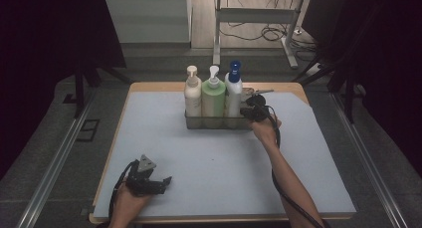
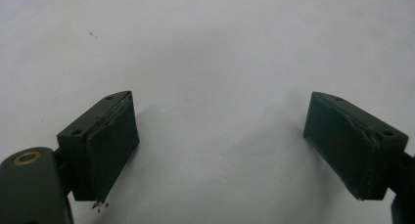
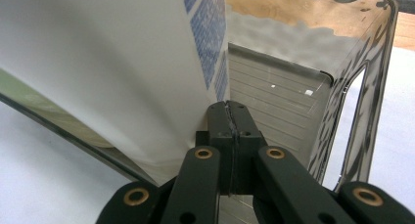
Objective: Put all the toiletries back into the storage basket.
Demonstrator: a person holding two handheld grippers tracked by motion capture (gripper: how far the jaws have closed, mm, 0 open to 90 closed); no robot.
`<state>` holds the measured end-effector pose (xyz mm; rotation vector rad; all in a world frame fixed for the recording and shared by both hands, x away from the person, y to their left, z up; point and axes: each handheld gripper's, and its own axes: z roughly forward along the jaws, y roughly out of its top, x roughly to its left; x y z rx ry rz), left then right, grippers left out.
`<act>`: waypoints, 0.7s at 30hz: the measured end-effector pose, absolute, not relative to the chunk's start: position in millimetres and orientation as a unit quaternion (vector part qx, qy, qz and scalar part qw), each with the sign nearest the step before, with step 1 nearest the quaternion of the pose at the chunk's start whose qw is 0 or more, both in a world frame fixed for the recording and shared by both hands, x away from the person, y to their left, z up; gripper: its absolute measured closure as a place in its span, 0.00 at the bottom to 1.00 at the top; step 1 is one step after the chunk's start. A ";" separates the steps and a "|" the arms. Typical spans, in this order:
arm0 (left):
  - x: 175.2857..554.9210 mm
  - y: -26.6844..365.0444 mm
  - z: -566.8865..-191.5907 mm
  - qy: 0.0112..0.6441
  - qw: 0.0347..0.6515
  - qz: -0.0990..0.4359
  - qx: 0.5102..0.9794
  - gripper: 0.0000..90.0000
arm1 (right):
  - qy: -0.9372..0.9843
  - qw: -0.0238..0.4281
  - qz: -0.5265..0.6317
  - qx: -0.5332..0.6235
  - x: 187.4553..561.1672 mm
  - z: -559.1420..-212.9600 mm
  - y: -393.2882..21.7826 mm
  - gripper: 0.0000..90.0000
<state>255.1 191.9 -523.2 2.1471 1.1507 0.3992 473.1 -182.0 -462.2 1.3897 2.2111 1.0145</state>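
Observation:
A clear caddy stands at the middle back of the table with three pump bottles in it: cream, green, and white with a blue pump. My right gripper is at the caddy's right end. In the right gripper view its jaws are pressed together beside the white bottle, over the caddy's shiny end wall. Whether they pinch the rim I cannot tell. My left gripper rests near the front left, open over the bare mat.
A pale blue mat covers the wooden table. Metal rails run along both sides on the floor. Beyond the table stand a desk frame and loose cables.

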 end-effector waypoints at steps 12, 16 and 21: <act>255.2 191.9 -523.2 0.440 0.330 0.153 0.821 0.14 | 0.786 0.173 0.353 0.477 463.4 -459.2 -178.1 1.00; 255.2 191.8 -523.2 0.440 0.330 0.153 0.821 0.14 | 0.786 0.174 0.354 0.475 462.2 -459.2 -178.1 1.00; 255.2 191.8 -523.2 0.440 0.330 0.153 0.821 0.14 | 0.787 0.175 0.355 0.473 461.3 -459.3 -178.0 1.00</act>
